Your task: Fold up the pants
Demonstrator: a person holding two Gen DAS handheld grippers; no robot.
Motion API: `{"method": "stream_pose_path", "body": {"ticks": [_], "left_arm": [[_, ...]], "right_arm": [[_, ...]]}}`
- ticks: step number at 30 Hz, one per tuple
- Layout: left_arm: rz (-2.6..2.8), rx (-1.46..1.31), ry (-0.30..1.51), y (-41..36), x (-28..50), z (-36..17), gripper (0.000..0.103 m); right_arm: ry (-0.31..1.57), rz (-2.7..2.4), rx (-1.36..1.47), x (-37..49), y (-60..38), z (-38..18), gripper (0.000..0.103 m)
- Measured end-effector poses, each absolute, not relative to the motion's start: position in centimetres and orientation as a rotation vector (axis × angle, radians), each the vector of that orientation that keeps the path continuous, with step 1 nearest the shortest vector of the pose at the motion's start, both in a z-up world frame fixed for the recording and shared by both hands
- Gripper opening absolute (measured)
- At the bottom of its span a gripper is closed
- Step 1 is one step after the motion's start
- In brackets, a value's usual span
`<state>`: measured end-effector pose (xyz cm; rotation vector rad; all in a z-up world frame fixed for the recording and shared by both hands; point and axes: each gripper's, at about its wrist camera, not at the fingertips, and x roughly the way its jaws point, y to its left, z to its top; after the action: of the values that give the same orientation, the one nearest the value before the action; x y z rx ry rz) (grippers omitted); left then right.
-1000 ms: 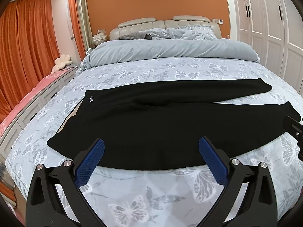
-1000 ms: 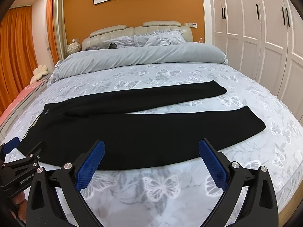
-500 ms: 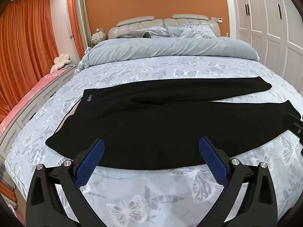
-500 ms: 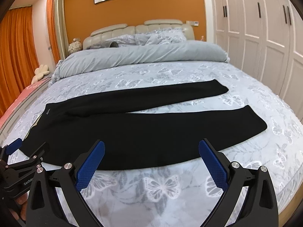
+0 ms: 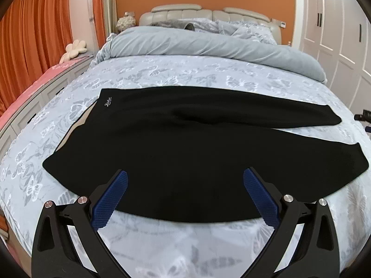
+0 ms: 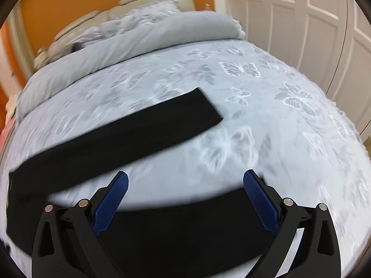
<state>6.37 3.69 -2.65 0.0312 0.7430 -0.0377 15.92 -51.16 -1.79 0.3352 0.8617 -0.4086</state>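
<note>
Black pants (image 5: pixel 176 143) lie flat across the butterfly-print bed, waistband at the left with a small white logo (image 5: pixel 107 103), both legs running right. My left gripper (image 5: pixel 185 193) hangs open over the near edge of the seat and thigh, nothing between its blue pads (image 5: pixel 111 199). In the blurred right wrist view the far leg (image 6: pixel 129 129) slants up to its cuff, and the near leg (image 6: pixel 185 227) lies under my right gripper (image 6: pixel 185 194), which is open above that leg's end.
A grey duvet (image 5: pixel 208 44) and pillows are bunched at the headboard. Orange curtains (image 5: pixel 34 27) and a pink bench (image 5: pixel 34 78) stand to the left, white wardrobe doors (image 6: pixel 301 23) to the right. Bare bedspread (image 6: pixel 266 106) spreads right of the legs.
Both grippers have moved forward and lower toward the pants. The right one has swung right, over the near leg's end, tilting its view. Both stay open.
</note>
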Motion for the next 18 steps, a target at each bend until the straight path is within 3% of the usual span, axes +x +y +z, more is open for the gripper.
{"method": "stream_pose_path", "body": {"ticks": [8,12,18], "left_arm": [[-0.093,-0.041,0.808,5.2,13.1,-3.7,0.098],[0.005,0.02,0.764,8.2,20.5,-1.7,0.098],[0.212,-0.031,0.903,17.4,34.9,-3.1,0.098]], "right_arm": [[0.908,-0.44,0.281,25.9,-57.1,-6.2,0.096],[0.935,-0.419,0.258,29.1,-58.0,-7.2,0.097],[0.955,-0.416,0.315,32.4,-59.2,-9.3,0.097]]}}
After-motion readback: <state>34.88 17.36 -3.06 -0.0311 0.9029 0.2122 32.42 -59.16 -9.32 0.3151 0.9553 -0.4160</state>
